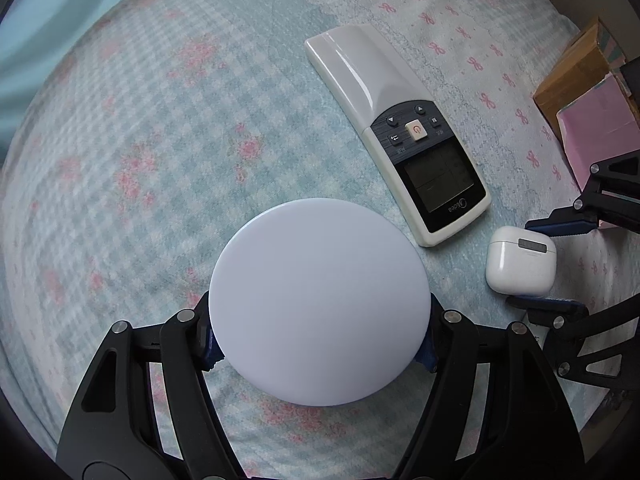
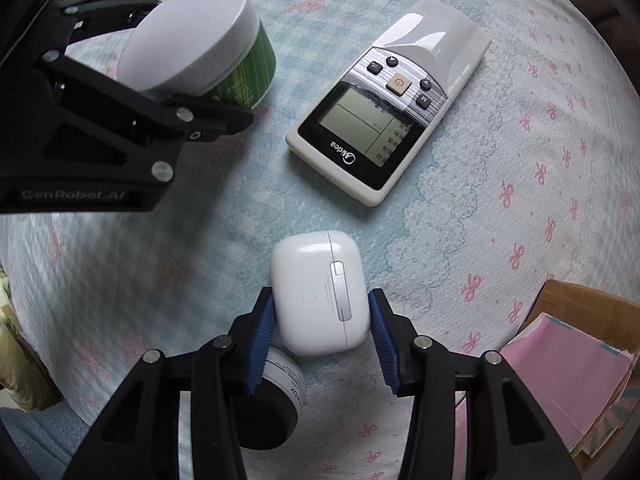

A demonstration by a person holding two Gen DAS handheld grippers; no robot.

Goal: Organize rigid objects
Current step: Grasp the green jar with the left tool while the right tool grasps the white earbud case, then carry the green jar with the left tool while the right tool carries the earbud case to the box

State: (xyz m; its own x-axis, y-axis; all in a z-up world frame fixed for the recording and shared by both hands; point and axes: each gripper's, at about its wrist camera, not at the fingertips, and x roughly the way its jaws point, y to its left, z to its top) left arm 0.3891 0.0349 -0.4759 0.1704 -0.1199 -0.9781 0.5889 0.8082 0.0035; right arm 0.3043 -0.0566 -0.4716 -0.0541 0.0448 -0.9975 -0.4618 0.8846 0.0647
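Left hand-held gripper (image 1: 320,344) pinches the white-lidded jar (image 1: 319,300); right hand-held gripper (image 2: 320,332) brackets the earbud case (image 2: 318,292), contact unclear, near the remote (image 2: 388,100)

Looks like a home bedroom: soft checked floral bedspread (image 1: 140,152), air-conditioner remote (image 2: 392,96) and earbud case (image 2: 320,292) lying on it.

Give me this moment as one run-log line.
left gripper: shut on white-lidded jar | right gripper: straddling earbuds case, contact unclear | remote: lying on bedspread
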